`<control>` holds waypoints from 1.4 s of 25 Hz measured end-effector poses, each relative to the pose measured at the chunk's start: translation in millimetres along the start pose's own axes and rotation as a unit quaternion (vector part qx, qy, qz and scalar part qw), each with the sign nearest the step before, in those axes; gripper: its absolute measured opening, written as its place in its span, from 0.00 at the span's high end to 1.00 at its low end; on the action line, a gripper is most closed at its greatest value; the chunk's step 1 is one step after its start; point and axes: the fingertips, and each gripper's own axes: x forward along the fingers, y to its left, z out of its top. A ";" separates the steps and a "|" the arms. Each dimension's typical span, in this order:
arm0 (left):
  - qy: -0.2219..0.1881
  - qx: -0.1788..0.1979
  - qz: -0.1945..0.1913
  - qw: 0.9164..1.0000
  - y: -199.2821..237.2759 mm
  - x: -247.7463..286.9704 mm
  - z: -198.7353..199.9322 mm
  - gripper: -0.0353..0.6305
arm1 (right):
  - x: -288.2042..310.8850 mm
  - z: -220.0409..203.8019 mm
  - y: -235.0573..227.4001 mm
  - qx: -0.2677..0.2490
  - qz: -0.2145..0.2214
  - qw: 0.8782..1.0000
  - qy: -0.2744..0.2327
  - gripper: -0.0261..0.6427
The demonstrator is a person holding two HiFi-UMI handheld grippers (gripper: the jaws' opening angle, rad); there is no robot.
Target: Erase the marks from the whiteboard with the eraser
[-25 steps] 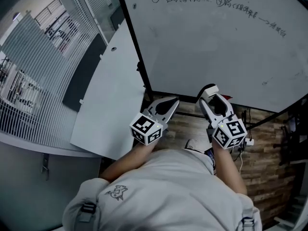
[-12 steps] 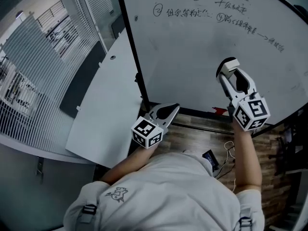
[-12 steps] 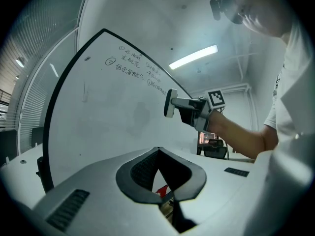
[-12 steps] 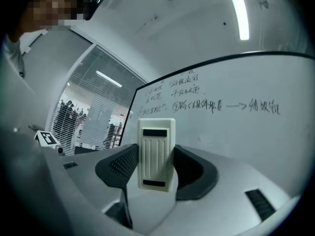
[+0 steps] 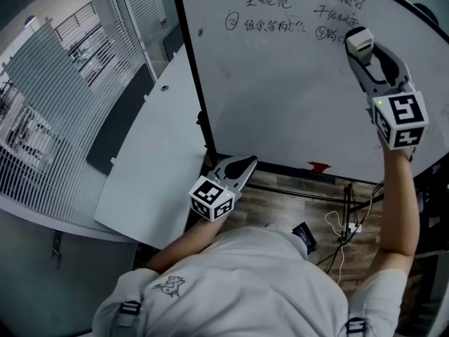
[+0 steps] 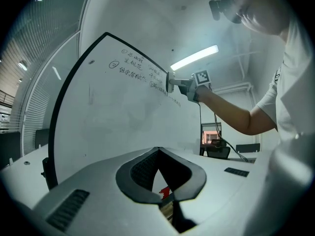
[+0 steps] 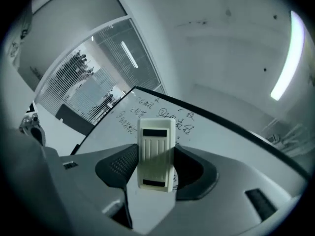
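Wood-plank floor (image 5: pixel 280 199) runs beneath a large whiteboard (image 5: pixel 295 104) that fills the upper right of the head view, with handwritten marks (image 5: pixel 270 12) along its top. At the upper right of the frame, the right gripper (image 5: pixel 359 51) is clamped on the cream eraser (image 5: pixel 360 41), one jaw against each side of the block, which sits at the board's face beside the right-hand lines of writing. Low at centre, the left gripper (image 5: pixel 244 164) points toward the board's bottom edge with its jaws brought together and nothing between them.
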 end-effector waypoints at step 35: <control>-0.001 0.000 0.015 1.000 -4.9 -18.4 2.1 0.94 | 69.0 -38.0 77.5 -0.210 0.022 0.970 0.120 0.61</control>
